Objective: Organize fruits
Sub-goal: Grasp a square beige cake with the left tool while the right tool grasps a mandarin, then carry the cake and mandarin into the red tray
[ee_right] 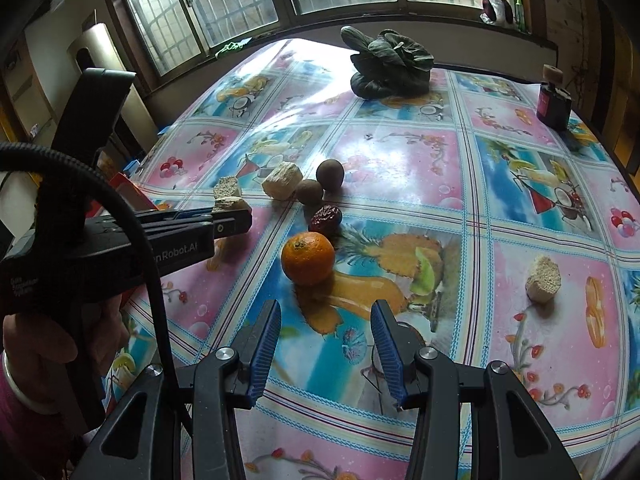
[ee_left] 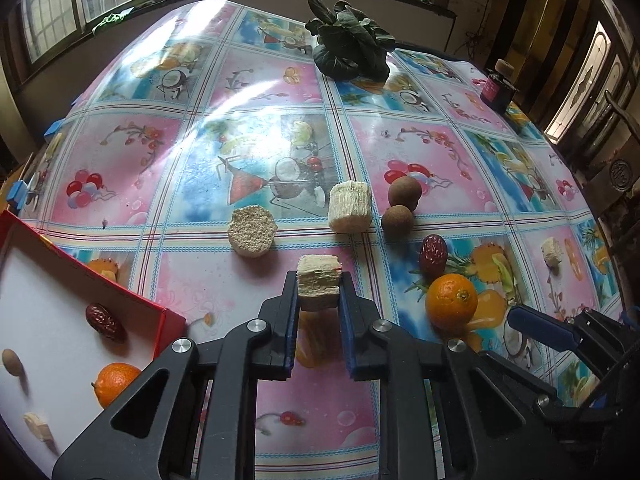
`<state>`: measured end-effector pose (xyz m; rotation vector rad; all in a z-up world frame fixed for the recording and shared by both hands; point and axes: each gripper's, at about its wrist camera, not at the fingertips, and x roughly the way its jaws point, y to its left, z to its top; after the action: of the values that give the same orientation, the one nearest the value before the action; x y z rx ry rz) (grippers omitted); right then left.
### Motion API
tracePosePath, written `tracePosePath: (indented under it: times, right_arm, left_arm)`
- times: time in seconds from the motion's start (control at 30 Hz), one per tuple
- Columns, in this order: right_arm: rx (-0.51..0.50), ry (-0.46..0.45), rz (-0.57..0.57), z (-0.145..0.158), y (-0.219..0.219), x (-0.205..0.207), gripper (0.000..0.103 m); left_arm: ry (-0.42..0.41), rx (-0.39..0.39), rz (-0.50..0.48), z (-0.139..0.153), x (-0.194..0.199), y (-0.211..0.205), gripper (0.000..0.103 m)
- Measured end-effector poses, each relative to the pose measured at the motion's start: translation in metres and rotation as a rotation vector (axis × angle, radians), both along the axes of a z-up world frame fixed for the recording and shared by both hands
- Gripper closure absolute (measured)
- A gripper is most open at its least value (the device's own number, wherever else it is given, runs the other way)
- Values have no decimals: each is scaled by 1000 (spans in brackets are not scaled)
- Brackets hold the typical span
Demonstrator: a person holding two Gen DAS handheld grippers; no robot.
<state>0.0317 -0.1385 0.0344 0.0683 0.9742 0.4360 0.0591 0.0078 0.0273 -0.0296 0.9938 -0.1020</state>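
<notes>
Left wrist view: my left gripper (ee_left: 319, 292) clamps a layered, flaky pale block (ee_left: 319, 285), possibly wafer; my right gripper (ee_right: 325, 320) gapes empty beside a dimpled orange (ee_right: 307, 258).

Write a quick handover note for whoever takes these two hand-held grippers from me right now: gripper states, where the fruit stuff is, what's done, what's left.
Left hand-held gripper: shut on a pale layered block.
Right hand-held gripper: open, holding nothing, just short of the orange on the table.
Red box, at the left: already holds a red date, an orange, a small tan piece and a pale chunk.
Still on the tablecloth: orange, red date, two brown round fruits, a sesame-coated round, a pale block, one more pale piece off to the right.
Left: presumably box the held block, then the rest.
</notes>
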Motion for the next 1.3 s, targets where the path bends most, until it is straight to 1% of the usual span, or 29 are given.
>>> tracePosePath:
  times: [0.2, 0.33, 0.37, 0.43, 0.53, 0.8, 1.07, 1.3]
  right_arm:
    - [-55, -30, 11, 1, 19, 16, 58]
    - [-70, -25, 50, -5, 34, 25, 58]
    - [-86, -25, 52, -8, 37, 26, 59]
    - [-129, -33, 32, -11, 39, 25, 70]
    - [-105, -26, 29, -9, 35, 20, 70]
    - [-56, -66, 1, 13, 30, -8, 71]
    - [-38, -84, 13, 23, 42, -29, 71]
    - [-36, -104, 65, 33, 64, -44, 71]
  left_arm:
    - [-17, -3, 7, 8, -18, 8, 86]
    - [-33, 12, 19, 13, -28, 11, 86]
    - [-36, 13, 20, 14, -30, 12, 86]
    - [-38, 12, 26, 15, -35, 15, 86]
    - [-44, 8, 36, 17, -43, 21, 86]
    - [-65, 28, 56, 22, -64, 28, 86]
    - [-91, 54, 88, 27, -86, 42, 86]
    - [-107, 69, 128, 31, -106, 59, 86]
